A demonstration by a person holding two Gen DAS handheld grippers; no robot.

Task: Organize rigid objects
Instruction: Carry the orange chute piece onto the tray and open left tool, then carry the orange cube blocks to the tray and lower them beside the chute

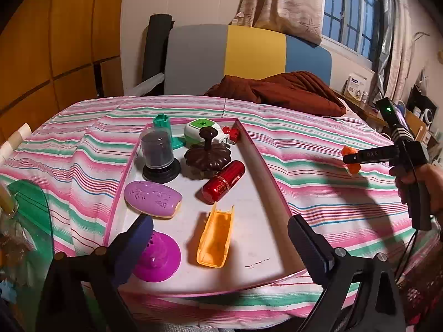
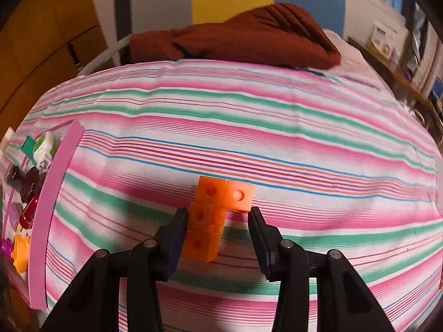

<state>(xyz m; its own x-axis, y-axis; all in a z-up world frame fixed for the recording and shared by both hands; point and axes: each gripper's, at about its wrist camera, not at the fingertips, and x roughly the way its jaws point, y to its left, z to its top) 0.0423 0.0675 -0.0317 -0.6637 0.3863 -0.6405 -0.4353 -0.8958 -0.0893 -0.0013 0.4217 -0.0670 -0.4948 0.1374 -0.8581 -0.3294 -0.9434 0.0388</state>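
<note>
one pink-rimmed tray [image 1: 277,193] sits on your striped cloth [image 1: 318,144] and holds nearly everything. at its far end stand a teal piece [image 1: 163,123], a white and green gadget [image 1: 202,130] and a small red part [image 1: 231,132]. nearer come a dark domed jar [image 1: 157,153] and a brown flower-shaped lid [image 1: 207,155], then a red cylinder [image 1: 223,181] lying on its side and a purple oval [image 1: 152,197]. closest to you lie an orange open case [image 1: 216,239] and a magenta disc [image 1: 157,257].

your left gripper [image 1: 218,238] hangs over the tray's near end, fingers spread wide and gripping nothing, with the left pad just beside the magenta disc.

your right gripper [image 2: 217,231], well apart from the tray, has its fingers part open around the orange block piece [image 2: 210,215] over the cloth. the left pad touches the blocks; the right stands clear, so you cannot tell whether the piece is held.
</note>
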